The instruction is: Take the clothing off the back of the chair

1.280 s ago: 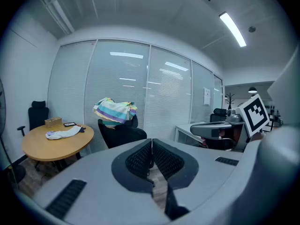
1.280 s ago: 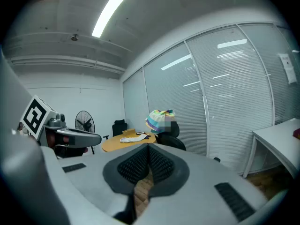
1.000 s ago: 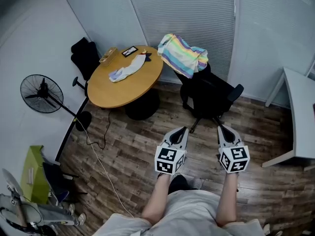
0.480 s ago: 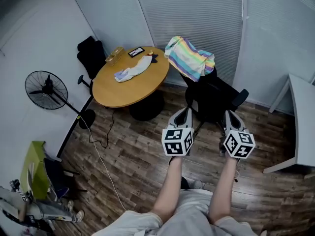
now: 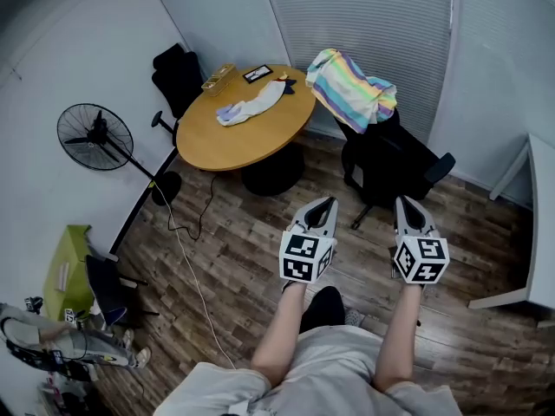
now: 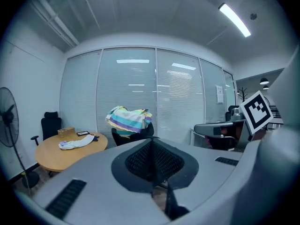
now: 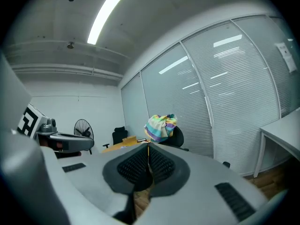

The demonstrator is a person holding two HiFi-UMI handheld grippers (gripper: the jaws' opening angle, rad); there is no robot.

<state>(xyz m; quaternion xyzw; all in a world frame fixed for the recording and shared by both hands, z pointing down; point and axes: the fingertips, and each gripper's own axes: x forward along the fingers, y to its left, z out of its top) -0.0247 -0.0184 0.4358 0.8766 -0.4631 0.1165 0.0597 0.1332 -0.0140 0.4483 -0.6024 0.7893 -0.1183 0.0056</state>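
A rainbow-striped garment (image 5: 352, 90) hangs over the back of a black office chair (image 5: 392, 159) beside the round table. The same garment (image 6: 128, 120) shows ahead in the left gripper view, and the garment (image 7: 161, 127) also in the right gripper view. My left gripper (image 5: 326, 204) and right gripper (image 5: 406, 204) are held side by side over the wooden floor, well short of the chair. Both are shut with nothing between their jaws.
A round wooden table (image 5: 227, 143) carries a white cloth (image 5: 251, 109), a small box (image 5: 218, 79) and a dark flat item (image 5: 257, 74). A second black chair (image 5: 179, 74) stands behind it. A floor fan (image 5: 97, 137) with a trailing cable is at left, a white desk (image 5: 544, 232) at right.
Both grippers moved forward toward the chair, staying shut. The head view shifted, so the table and chair now sit further right and lower in it.
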